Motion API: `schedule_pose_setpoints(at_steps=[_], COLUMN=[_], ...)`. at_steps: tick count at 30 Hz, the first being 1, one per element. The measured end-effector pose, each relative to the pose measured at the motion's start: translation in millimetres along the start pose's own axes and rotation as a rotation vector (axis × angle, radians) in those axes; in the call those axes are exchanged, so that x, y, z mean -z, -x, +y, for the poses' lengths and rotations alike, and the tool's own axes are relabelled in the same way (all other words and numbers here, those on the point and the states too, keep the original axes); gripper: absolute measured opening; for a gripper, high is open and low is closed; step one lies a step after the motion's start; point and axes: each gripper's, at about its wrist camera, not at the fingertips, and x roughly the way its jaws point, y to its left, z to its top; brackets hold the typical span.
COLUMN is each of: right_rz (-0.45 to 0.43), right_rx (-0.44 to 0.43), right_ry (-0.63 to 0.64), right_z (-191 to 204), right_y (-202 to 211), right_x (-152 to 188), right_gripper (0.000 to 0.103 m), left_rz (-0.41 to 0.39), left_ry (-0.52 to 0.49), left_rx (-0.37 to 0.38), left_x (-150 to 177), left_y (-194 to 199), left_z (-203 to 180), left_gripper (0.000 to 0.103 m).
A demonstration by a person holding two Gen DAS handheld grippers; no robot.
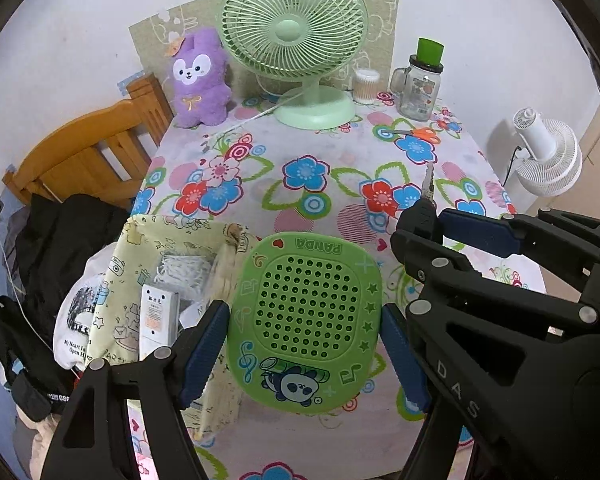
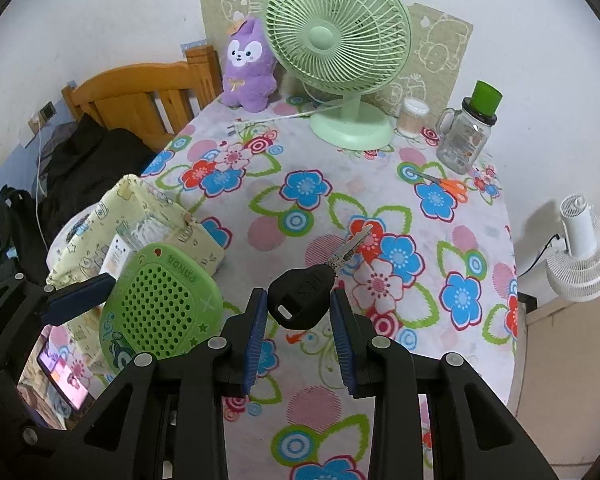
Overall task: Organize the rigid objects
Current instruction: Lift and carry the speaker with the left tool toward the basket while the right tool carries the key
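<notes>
Claws both loaded: left claw [image 1: 304,344] clamps the green panda pad [image 1: 306,320] beside the fabric bin [image 1: 140,264]; right claw [image 2: 300,320] pinches the black key [image 2: 304,296]. Shallow grip there, so the key may twist free.

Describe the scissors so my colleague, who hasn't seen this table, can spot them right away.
Start at the big green desk fan at the back of the flowered table, then look to its right for the clear mug-shaped jar with a green cap. The scissors lie flat on the cloth just in front of that jar; their bright orange handles set them apart.
</notes>
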Motion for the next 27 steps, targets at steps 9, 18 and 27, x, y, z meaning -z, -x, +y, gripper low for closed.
schedule_pose_setpoints(at_steps=[9, 18, 27], right_rz=[-0.003, 0.001, 0.035], right_rx=[0.020, 0.009, -0.009], right_ry=[0.002, 0.016, 0.058], right_z=[24, 57, 93], right_y=[-1, -14, -34], right_x=[-11, -18, -24], right_gripper=[0.035, 0.035, 0.035], left_rz=[-0.011, -0.009, 0.007], left_ry=[0.006, 0.017, 0.054], left_rx=[0.024, 0.016, 0.016], left_x=[0, 8, 18], left_y=[1, -4, -14], left_z=[26, 59, 94], left_gripper=[0.078, 0.078, 0.078])
